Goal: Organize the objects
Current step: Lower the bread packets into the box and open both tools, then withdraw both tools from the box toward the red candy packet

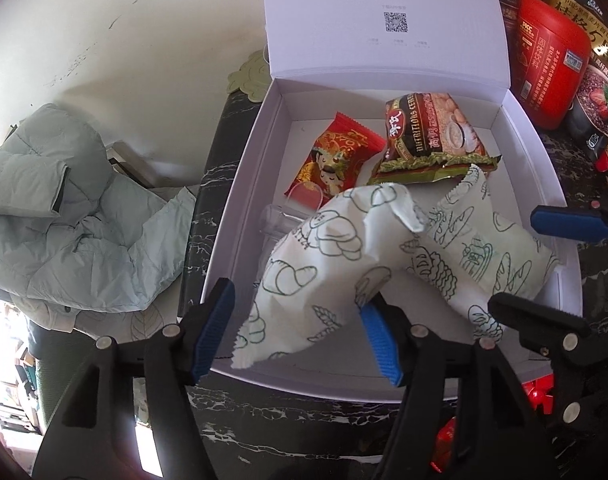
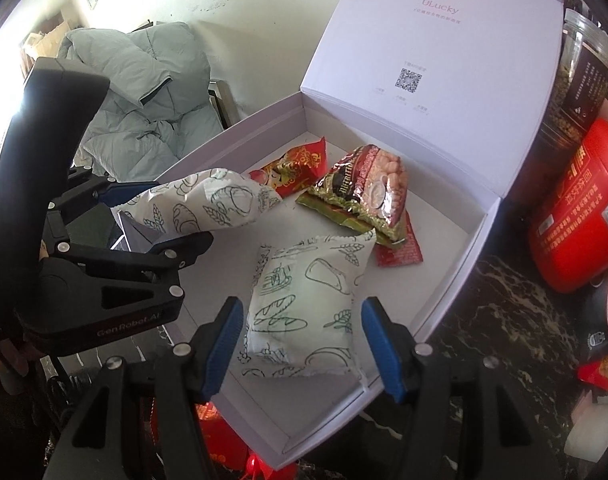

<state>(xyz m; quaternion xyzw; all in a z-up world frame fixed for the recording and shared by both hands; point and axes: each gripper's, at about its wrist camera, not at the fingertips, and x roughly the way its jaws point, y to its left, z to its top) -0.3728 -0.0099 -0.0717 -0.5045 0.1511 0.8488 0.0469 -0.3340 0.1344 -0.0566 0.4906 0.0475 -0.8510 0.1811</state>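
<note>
An open white box (image 1: 240, 184) holds a red sweet packet (image 1: 336, 156), a brown cereal sachet (image 1: 432, 136) and two white packets printed with bread drawings. One bread packet (image 1: 324, 272) sits tilted between the fingers of my left gripper (image 1: 298, 336). It rests against the right pad and the left pad stands apart from it. The other bread packet (image 2: 304, 312) lies flat on the box floor between the fingers of my right gripper (image 2: 304, 340), with a thin gap at each pad. The right wrist view shows the left gripper (image 2: 182, 213) over the box's left wall.
The box lid (image 1: 384, 20) stands upright at the back. A red canister (image 1: 552, 60), a dark jar (image 2: 576, 120) and other packages crowd the dark marble top (image 1: 304, 420) on the right. A pale padded jacket (image 1: 64, 208) lies to the left. Red wrapped items (image 2: 216, 416) lie by the box's near edge.
</note>
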